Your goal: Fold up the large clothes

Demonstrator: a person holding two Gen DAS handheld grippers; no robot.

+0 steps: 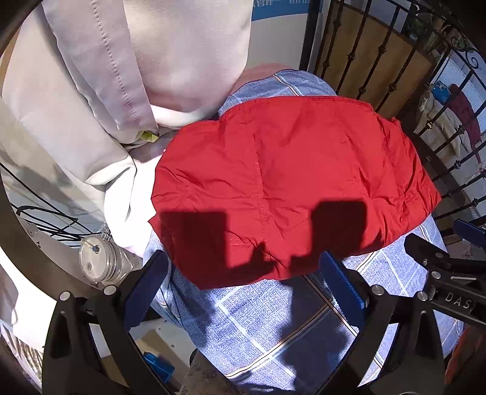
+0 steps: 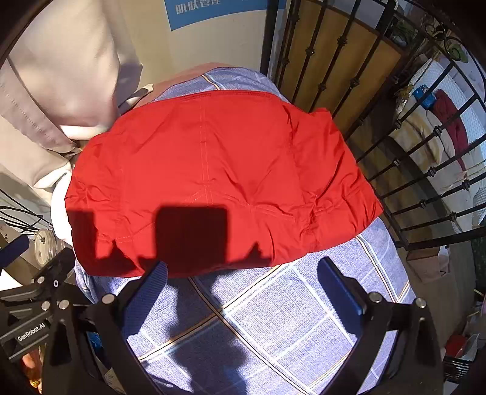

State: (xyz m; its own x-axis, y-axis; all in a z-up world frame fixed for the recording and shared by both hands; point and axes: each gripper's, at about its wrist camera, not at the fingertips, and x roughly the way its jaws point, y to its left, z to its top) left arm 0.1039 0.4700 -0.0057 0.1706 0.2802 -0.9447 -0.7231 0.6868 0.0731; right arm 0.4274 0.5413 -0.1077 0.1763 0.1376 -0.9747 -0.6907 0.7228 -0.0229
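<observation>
Hovering both wide-open tongs, left gripper (image 1: pixel 243 270) and right gripper (image 2: pixel 243 273), I see the crumpled red fabric garment (image 1: pixel 288 188) lying crosswise mid-frame, just ahead of both.

1. We see the red garment (image 1: pixel 285 188) covering the middle of the blue checked cloth (image 1: pixel 273 319); what lies beneath is hidden.
2. At 12 o'clock, the blue sign (image 2: pixel 218 12) is cut by the frame edge, lettering partly lost.
3. At 3 o'clock, items behind the black railing (image 2: pixel 425 170) are too small to identify.
</observation>
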